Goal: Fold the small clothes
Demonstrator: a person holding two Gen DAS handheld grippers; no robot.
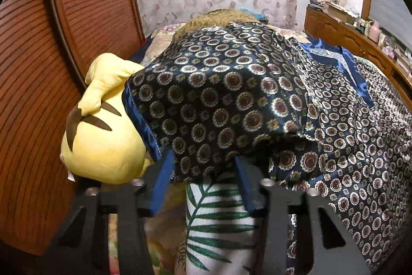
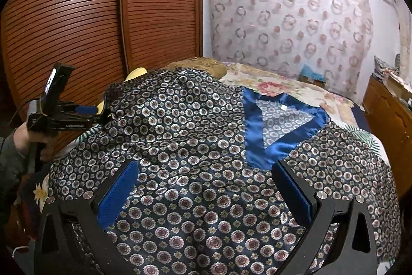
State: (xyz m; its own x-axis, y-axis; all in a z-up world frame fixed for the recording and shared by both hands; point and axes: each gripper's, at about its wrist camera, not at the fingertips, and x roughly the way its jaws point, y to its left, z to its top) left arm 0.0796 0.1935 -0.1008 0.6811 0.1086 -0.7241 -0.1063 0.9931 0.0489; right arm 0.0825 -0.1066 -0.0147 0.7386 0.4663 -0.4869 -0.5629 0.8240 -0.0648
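Right view only — left claw (image 2: pixel 104 115) pinching shirt (image 2: pixel 195 146) sleeve.

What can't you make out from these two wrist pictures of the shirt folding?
- Left wrist view: the patterned shirt drapes over the left gripper, hiding the tips of the jaws, so any grip on it is uncertain.
- Right wrist view: the yellow plush toy is almost wholly covered by the shirt.
- Right wrist view: the shirt's lower hem is cut off by the bottom edge, behind the open right gripper.
- Left wrist view: items on the wooden shelf are too small.
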